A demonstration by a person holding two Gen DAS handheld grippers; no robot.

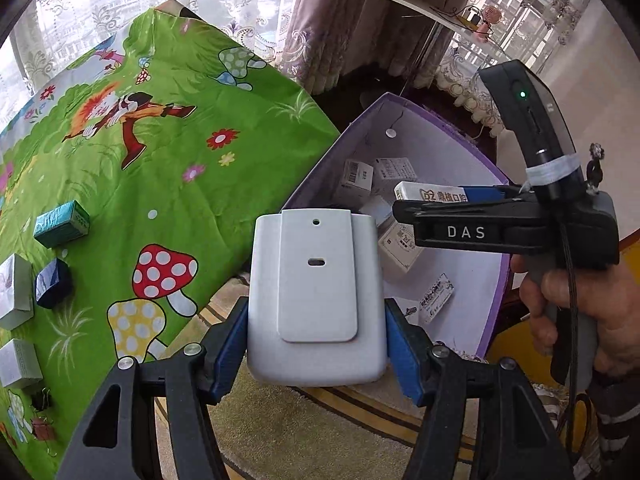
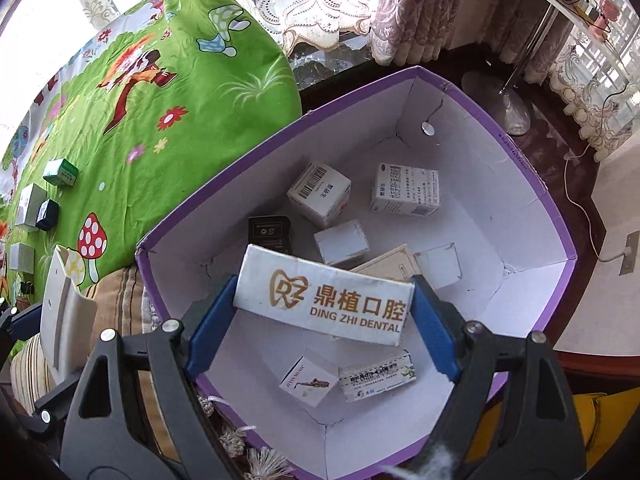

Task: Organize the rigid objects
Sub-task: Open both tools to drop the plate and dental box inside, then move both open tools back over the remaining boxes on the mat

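in my left wrist view, my left gripper [image 1: 316, 344] pinches a pale grey plastic case [image 1: 316, 300] between its blue pads [image 1: 404, 356], held in the air over the rug [image 1: 280, 420] and just short of the purple box [image 1: 492, 280]. beyond it the right gripper [image 1: 404, 210] reaches across the open box, clamped on a white dental carton [image 1: 432, 194]. inside the box i make out several small white cartons, partly hidden by the case. to the left, on the green cartoon cloth [image 1: 160, 168], sit a teal box [image 1: 61, 224], a dark blue box [image 1: 53, 283] and two whitish boxes at the edge. in my right wrist view, my right gripper [image 2: 324, 312] squeezes the ding zhi dental carton [image 2: 324, 300] crosswise between its pads, hanging above the inside of the purple box [image 2: 560, 240]. on the white floor of that box lie a barcode carton [image 2: 319, 193], a printed medicine carton [image 2: 405, 192], a black box [image 2: 270, 234], a plain white cube [image 2: 341, 242], a cream flat carton [image 2: 390, 266], a saxophone carton [image 2: 309, 381] and a green-trimmed carton [image 2: 377, 376]. the grey case shows at the left edge [image 2: 64, 312].
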